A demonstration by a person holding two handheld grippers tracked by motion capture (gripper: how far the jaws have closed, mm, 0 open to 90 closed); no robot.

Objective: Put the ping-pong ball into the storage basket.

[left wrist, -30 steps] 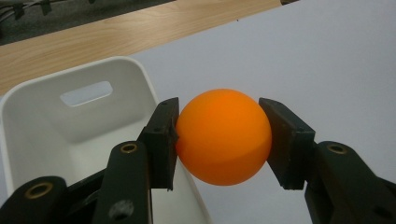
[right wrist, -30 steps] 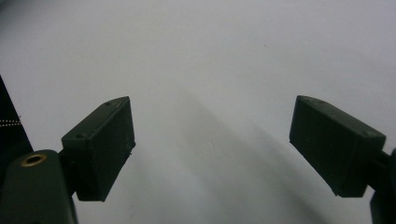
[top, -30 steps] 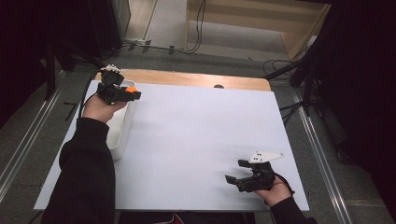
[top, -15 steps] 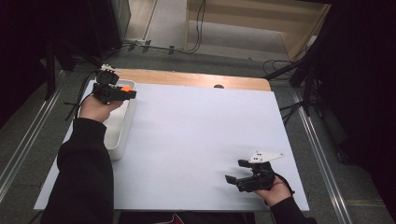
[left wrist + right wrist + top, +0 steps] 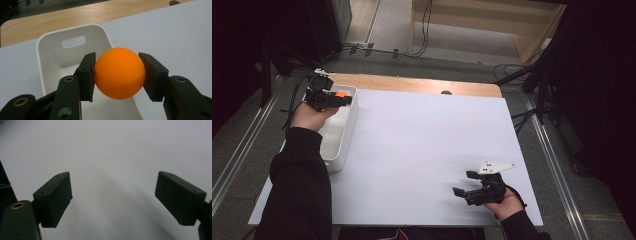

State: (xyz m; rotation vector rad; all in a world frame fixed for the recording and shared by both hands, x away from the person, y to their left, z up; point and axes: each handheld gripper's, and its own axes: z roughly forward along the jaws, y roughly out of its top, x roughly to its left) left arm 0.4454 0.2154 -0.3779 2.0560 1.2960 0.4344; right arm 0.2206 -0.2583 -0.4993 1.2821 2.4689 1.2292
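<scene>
An orange ball (image 5: 119, 70) sits clamped between the two black pads of my left gripper (image 5: 117, 73). In the high view that left gripper (image 5: 343, 96) hovers with the orange ball (image 5: 340, 93) over the far end of a white bin (image 5: 343, 135) at the table's left edge. The bin (image 5: 50, 53) lies below and behind the ball in the left gripper view; what shows of its inside is bare. My right gripper (image 5: 464, 184) rests low near the table's front right, jaws wide apart, nothing between its pads (image 5: 55, 196).
A white sheet (image 5: 427, 145) covers most of the table, with a strip of bare wood (image 5: 412, 84) along the far edge. Cables and stands lie on the floor beyond. A black-sleeved arm (image 5: 299, 190) lies along the table's left side.
My left hand has carried the ball a little toward the far end of the bin. The right hand has stayed put.
</scene>
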